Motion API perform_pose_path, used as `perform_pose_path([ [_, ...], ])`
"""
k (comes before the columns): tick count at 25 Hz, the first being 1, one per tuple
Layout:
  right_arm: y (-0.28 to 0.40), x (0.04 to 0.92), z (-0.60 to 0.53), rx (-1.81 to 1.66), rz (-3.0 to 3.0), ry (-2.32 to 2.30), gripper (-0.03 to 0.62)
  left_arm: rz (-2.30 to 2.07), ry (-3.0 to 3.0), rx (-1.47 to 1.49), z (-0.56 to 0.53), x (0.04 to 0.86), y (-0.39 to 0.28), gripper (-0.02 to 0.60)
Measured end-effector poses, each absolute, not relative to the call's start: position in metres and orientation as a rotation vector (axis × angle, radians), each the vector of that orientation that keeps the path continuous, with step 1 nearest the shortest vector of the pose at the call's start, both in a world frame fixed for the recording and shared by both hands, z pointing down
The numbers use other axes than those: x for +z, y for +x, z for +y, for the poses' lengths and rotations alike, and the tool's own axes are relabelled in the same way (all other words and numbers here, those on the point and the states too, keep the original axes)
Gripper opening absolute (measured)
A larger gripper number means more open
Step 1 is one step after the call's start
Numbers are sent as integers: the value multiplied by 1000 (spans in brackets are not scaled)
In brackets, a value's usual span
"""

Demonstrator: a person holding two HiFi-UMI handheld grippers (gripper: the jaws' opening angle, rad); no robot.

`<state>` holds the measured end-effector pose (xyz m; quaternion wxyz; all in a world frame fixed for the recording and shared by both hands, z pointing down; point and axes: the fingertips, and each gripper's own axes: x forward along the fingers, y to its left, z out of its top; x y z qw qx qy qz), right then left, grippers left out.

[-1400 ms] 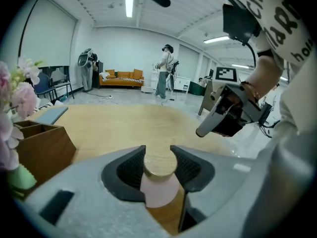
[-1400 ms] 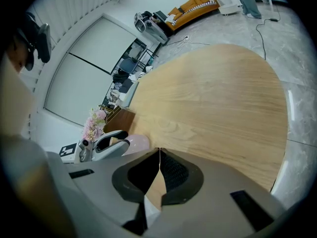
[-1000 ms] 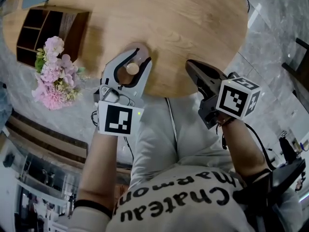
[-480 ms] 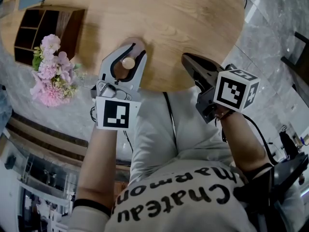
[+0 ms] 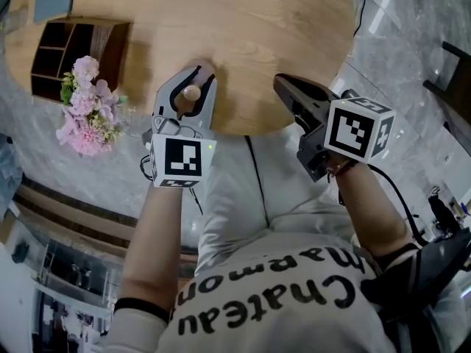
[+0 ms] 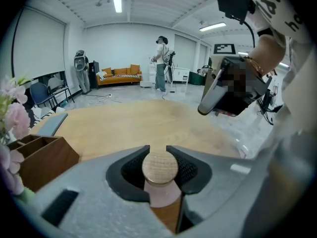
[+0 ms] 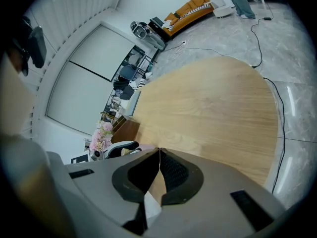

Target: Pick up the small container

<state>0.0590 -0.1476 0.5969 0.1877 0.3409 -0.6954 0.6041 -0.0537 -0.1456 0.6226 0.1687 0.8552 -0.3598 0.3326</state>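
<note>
Left tool (image 6: 158, 148), jaws just closing, clamped on wooden-topped small container (image 6: 160, 168) at lower centre, right tool (image 7: 159, 152) pressed together, empty, above worktop (image 7: 208, 103) edge

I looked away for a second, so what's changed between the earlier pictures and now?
The left gripper has just been closing its jaws on the small container, and the pads now look pressed against its wooden cap. The container has not moved on the wooden table, and the right gripper stays shut and empty.
</note>
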Motion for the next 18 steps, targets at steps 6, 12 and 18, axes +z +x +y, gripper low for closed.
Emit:
perform_pose_path([
  [6,64,577,-154,1700,-1984,994,12,-1022,2428,937,-155,618,-54,103],
  [12,72,555,-157,1700,-2003,1015,12,-1028,2335,939,-150,616,-56,103],
  [18,74,534,-156,1687,-2033,1006,13,-1027,2278,945,-134,602,-56,103],
])
